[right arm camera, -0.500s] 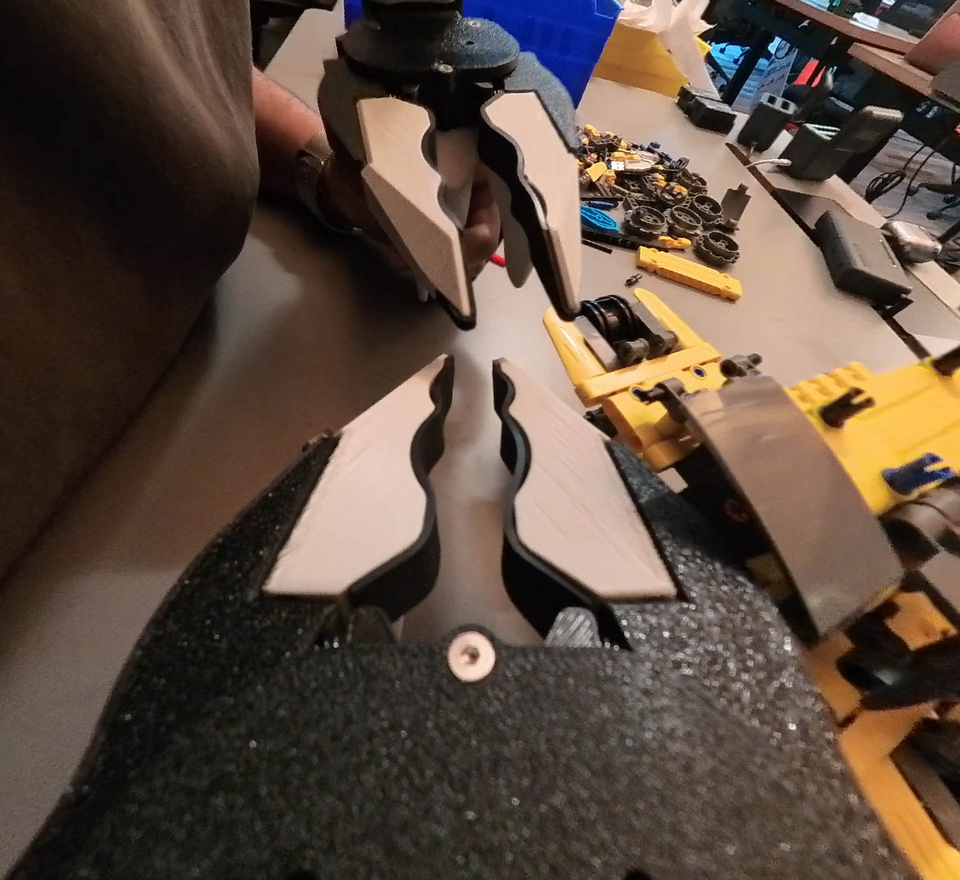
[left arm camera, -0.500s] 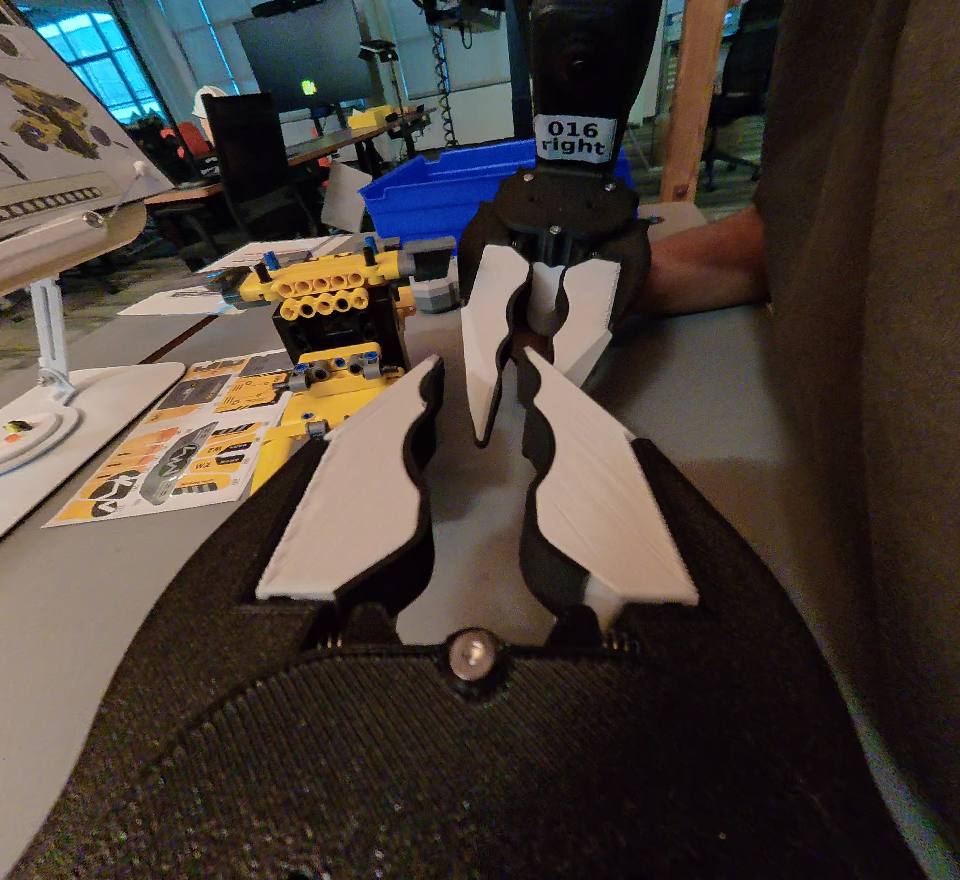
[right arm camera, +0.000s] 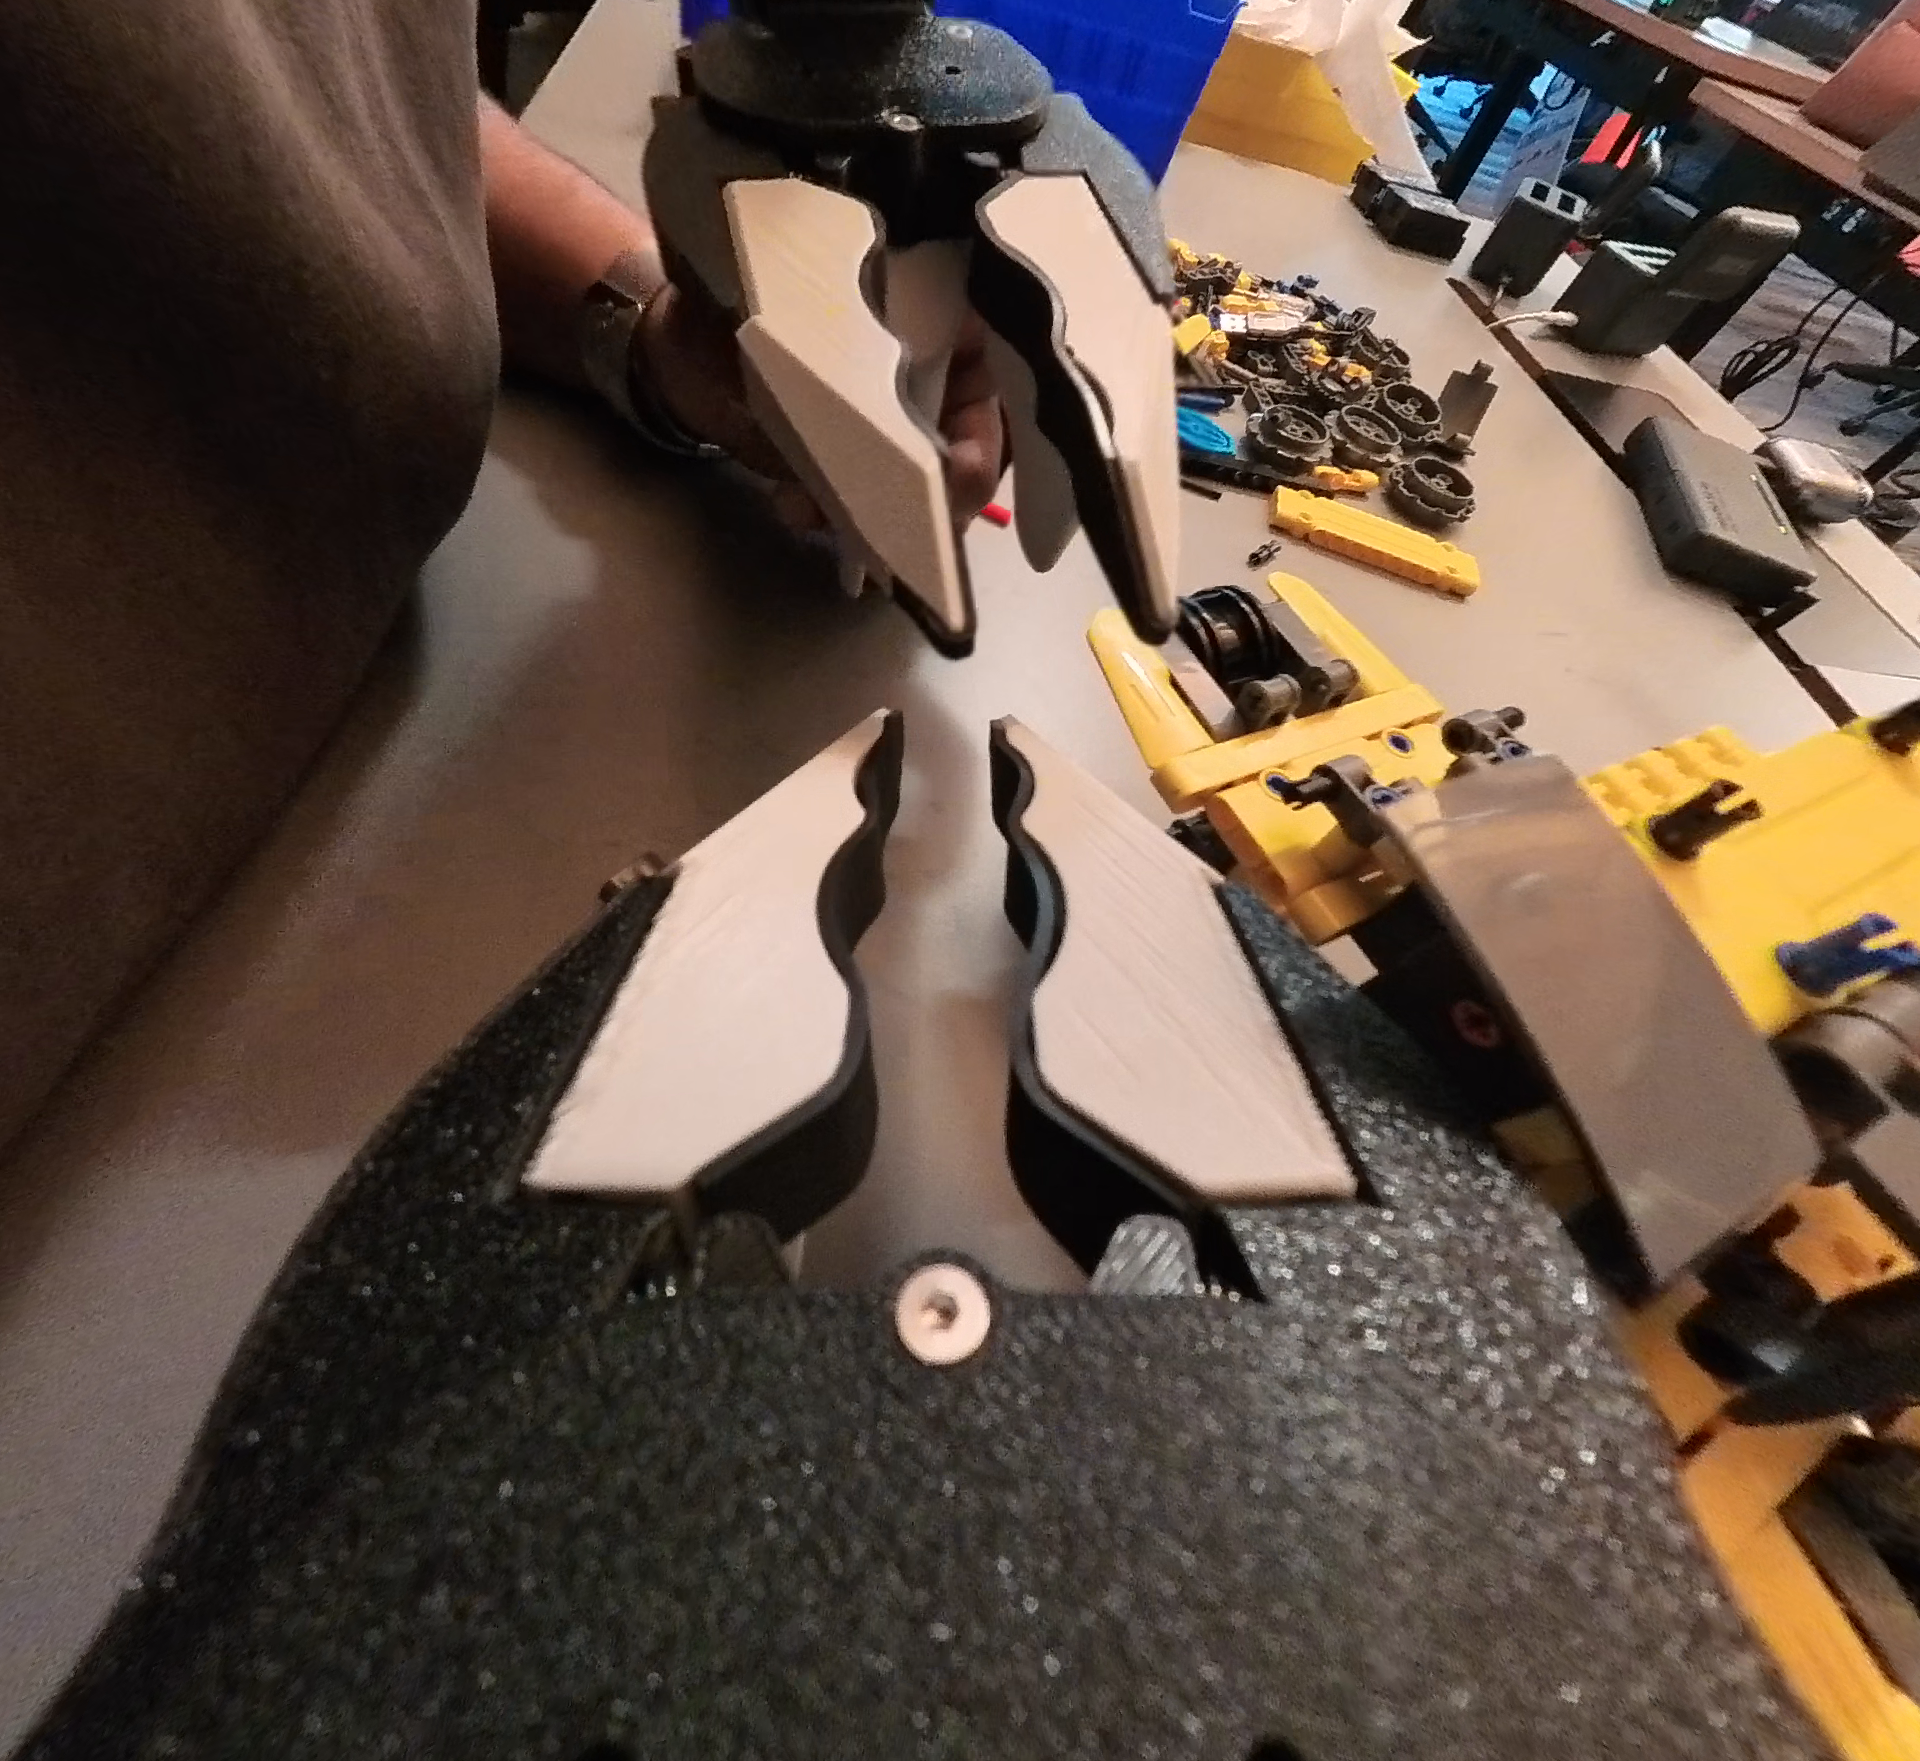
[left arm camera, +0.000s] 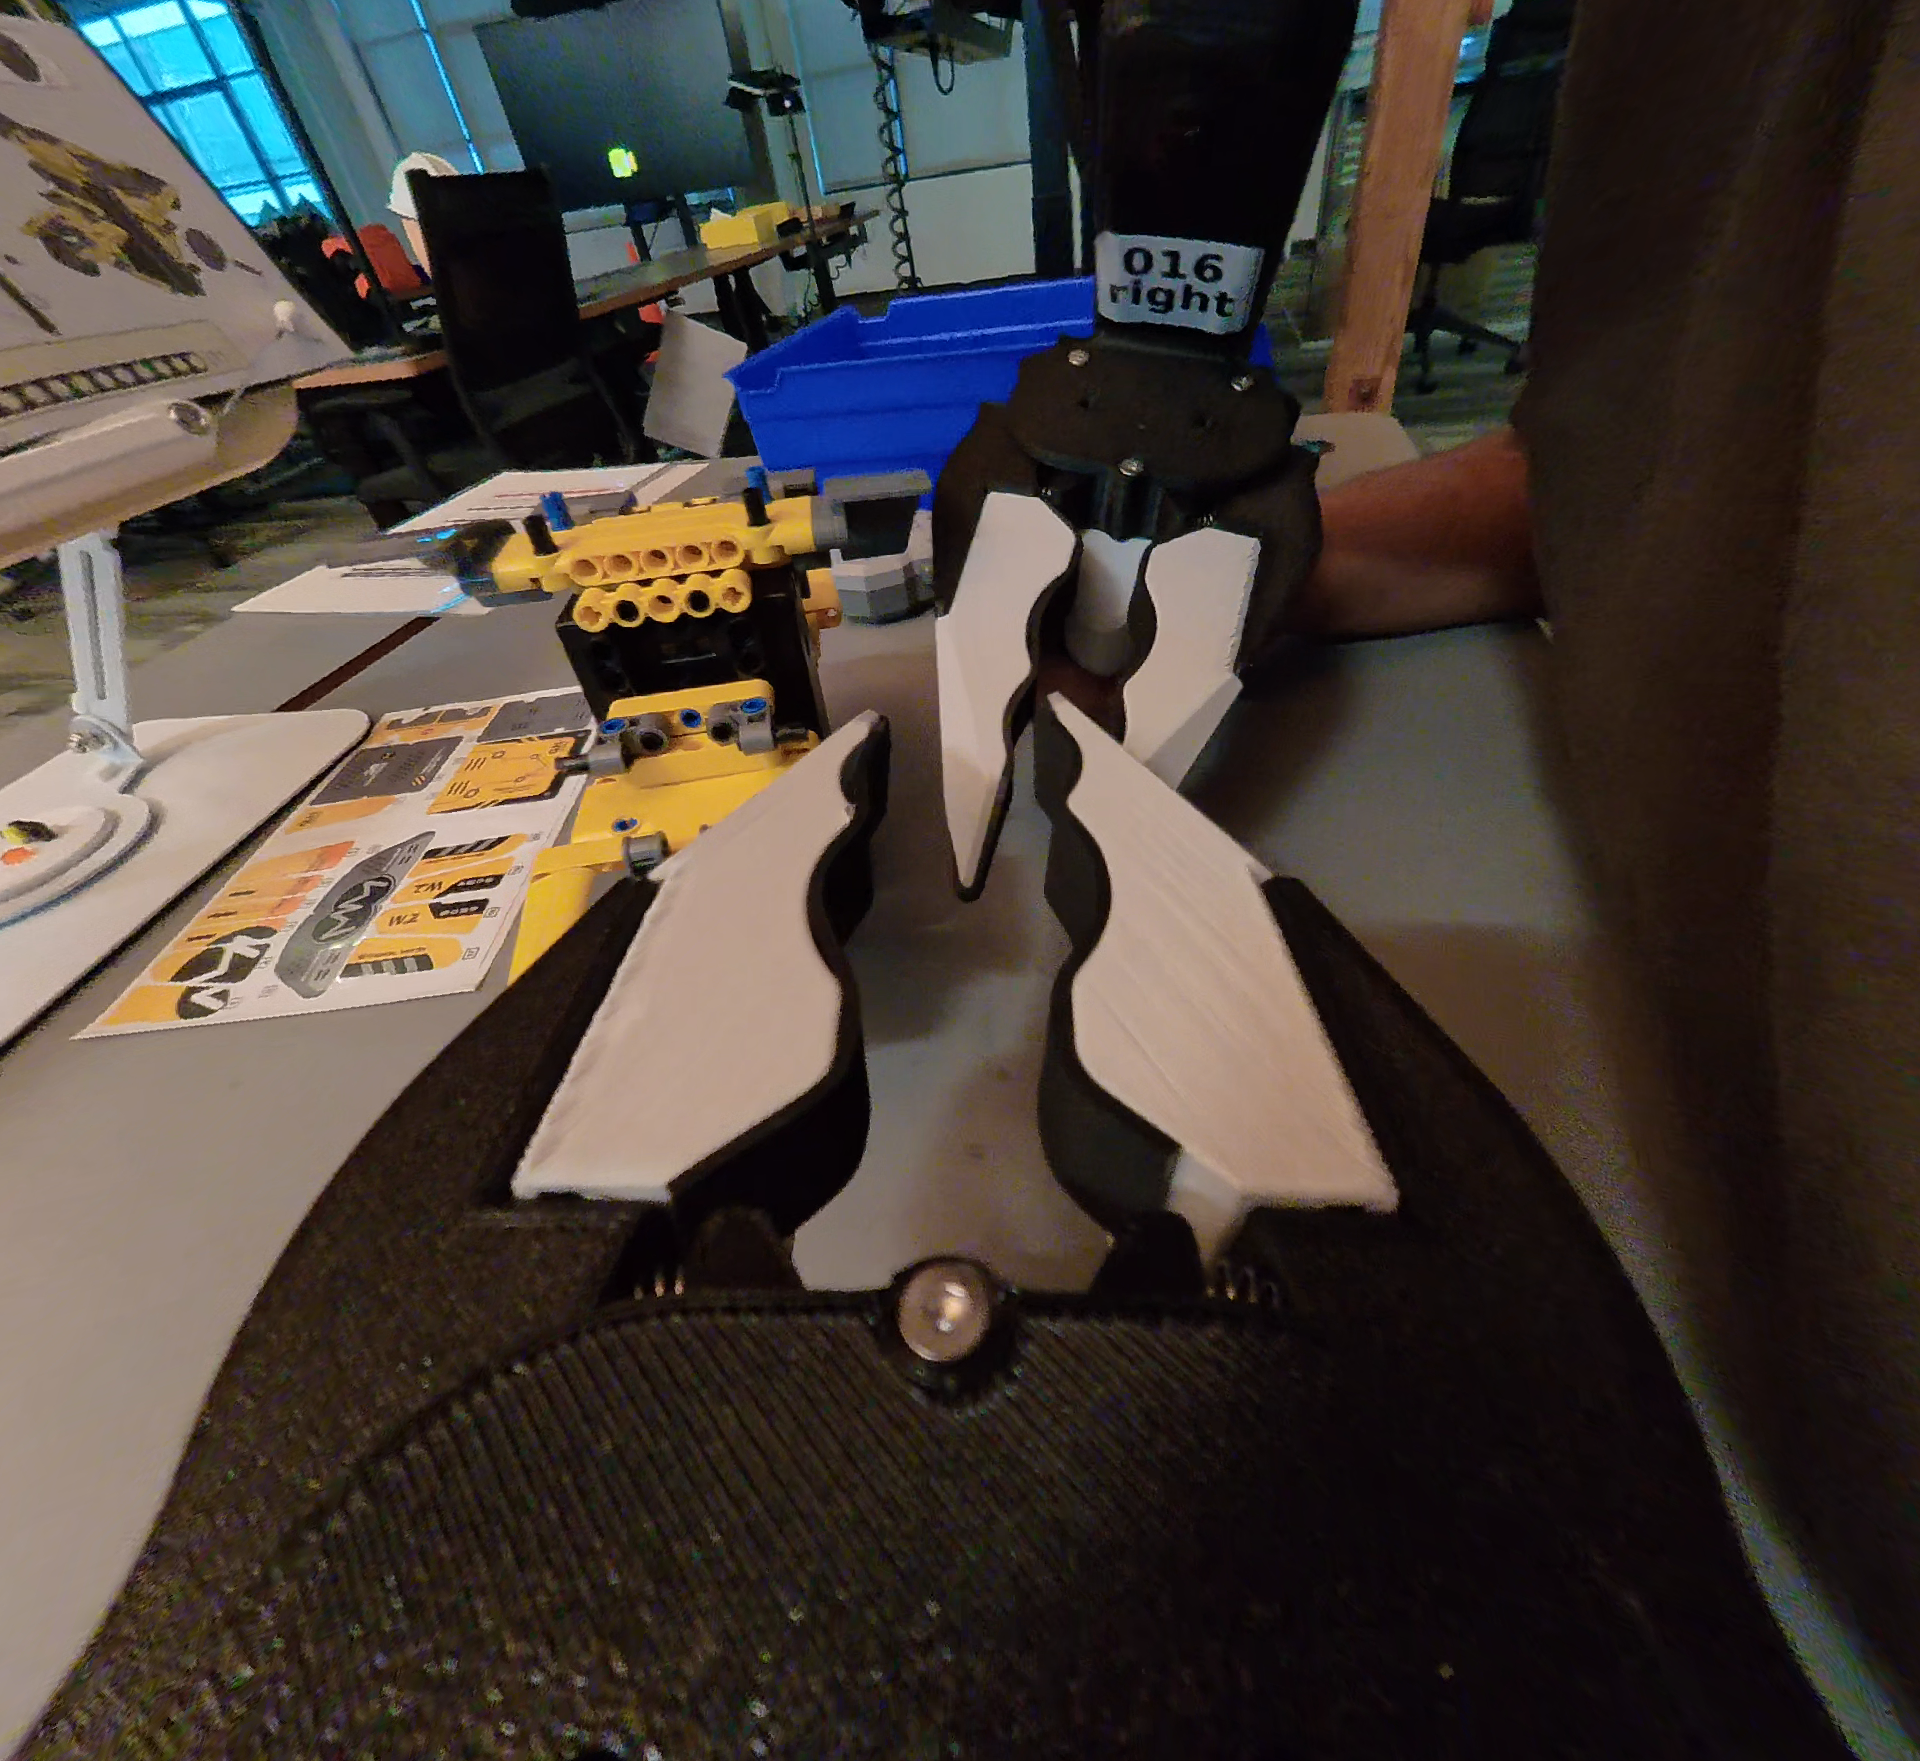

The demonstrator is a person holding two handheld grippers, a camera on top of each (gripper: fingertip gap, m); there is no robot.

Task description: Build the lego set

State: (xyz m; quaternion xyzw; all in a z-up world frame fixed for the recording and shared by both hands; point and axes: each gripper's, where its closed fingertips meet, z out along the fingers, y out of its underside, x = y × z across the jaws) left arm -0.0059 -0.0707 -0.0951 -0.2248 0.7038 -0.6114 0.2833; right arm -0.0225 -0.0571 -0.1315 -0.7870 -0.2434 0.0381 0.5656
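Model [right arm camera: 1558,890], yellow and black brick build, partly assembled; stands on table [left arm camera: 1403,828], just beside my right gripper [right arm camera: 943,724]. Loose parts [right arm camera: 1340,402] heaped farther along; sticker sheet [left arm camera: 343,880] lies flat by the model in the left view. Left gripper [left arm camera: 966,724]: fingers apart, nothing between them, low over bare table. Right gripper: fingers narrowly apart, empty too. Pose: I hold both tip to tip, facing each other, near but not touching. Blue bin [left arm camera: 894,381] behind.
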